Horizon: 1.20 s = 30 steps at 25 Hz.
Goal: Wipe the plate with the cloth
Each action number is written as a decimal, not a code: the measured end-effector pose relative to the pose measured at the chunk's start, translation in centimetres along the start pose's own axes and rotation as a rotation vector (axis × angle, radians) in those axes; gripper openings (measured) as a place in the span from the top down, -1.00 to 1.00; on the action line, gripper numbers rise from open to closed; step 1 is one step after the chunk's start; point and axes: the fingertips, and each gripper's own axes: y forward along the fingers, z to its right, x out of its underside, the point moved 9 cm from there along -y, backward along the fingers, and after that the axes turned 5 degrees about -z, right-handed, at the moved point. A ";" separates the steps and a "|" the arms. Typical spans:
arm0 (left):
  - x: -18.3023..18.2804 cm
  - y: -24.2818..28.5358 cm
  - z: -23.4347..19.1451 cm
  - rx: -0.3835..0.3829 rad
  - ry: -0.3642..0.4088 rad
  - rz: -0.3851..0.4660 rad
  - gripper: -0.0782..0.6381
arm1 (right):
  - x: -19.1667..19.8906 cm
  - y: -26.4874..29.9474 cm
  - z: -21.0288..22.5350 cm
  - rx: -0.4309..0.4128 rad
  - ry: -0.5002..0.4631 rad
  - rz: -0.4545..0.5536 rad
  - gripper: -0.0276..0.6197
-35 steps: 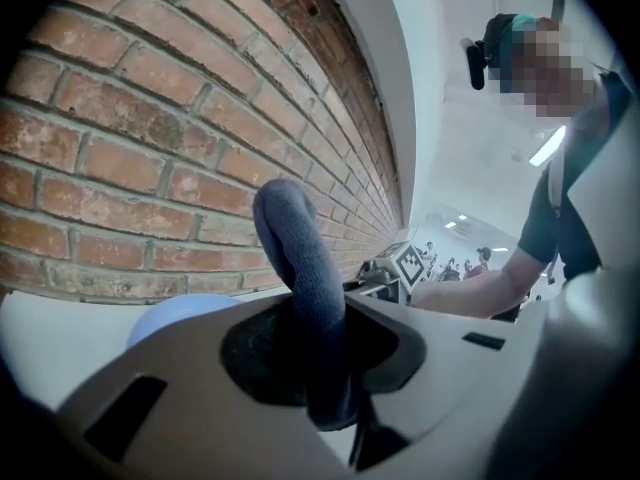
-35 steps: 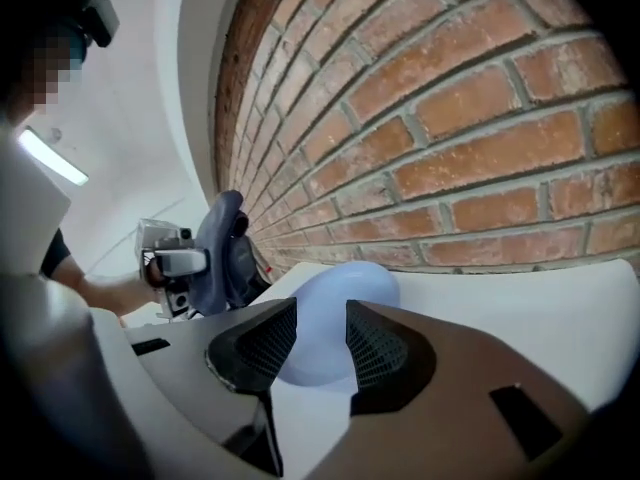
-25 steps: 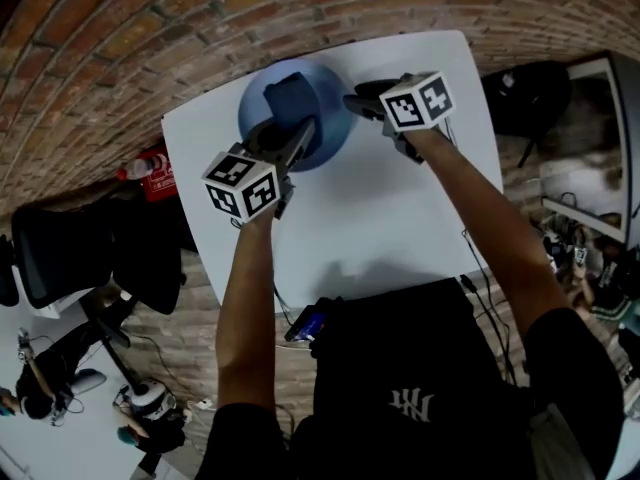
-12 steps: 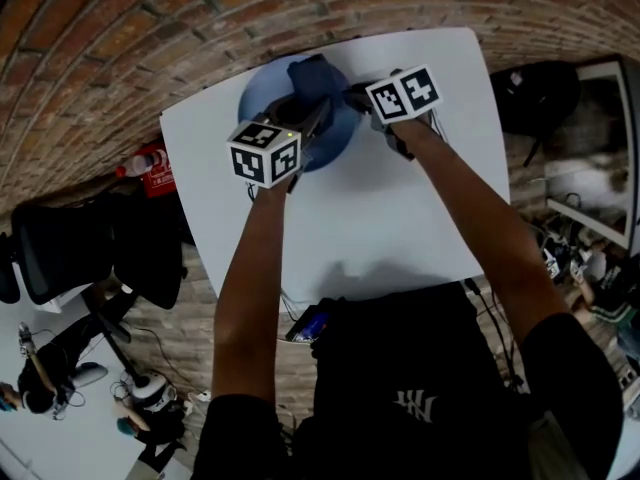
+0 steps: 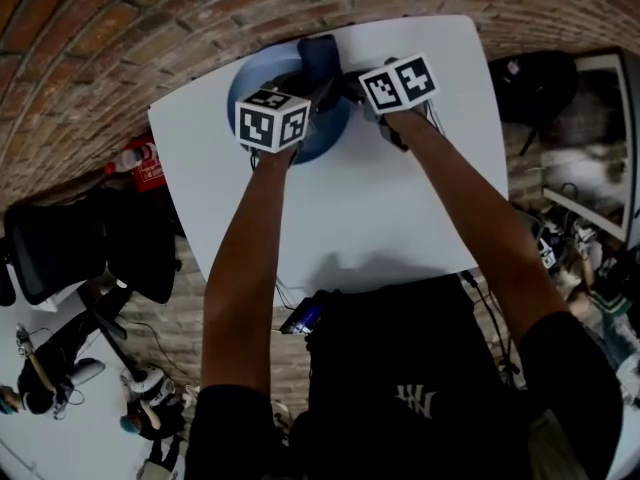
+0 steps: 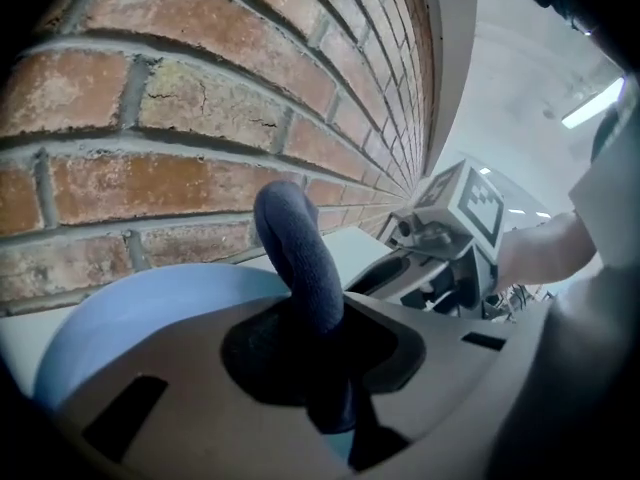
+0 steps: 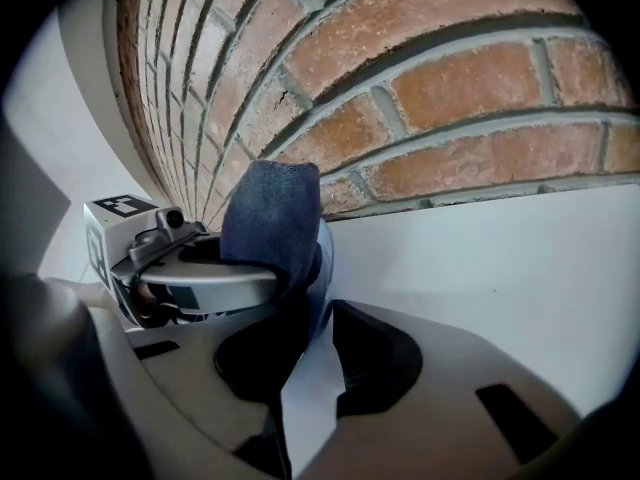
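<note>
I'm working at the white table, where the blue plate is sitting at the far edge by the brick wall. My right gripper has just been closing and is pinching the plate's rim. My left gripper is clenching the dark cloth, which is sticking up over the plate.

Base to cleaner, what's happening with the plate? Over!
Left hand-held gripper shut on cloth, above plate. Right hand-held gripper jaws just been closing, plate rim between them. Nothing in the way.
</note>
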 end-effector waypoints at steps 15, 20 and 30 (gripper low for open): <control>0.0 2.0 -1.9 -0.209 0.074 -0.154 0.59 | 0.1 -0.1 -0.4 0.042 -0.029 -0.005 0.63; -0.1 1.0 -4.3 -0.276 0.063 -0.165 0.59 | 0.1 0.0 -0.4 0.048 -0.030 -0.007 0.63; 0.6 -2.1 -7.9 -0.374 -0.034 -0.208 0.59 | -0.1 0.1 -0.4 0.058 -0.044 -0.021 0.64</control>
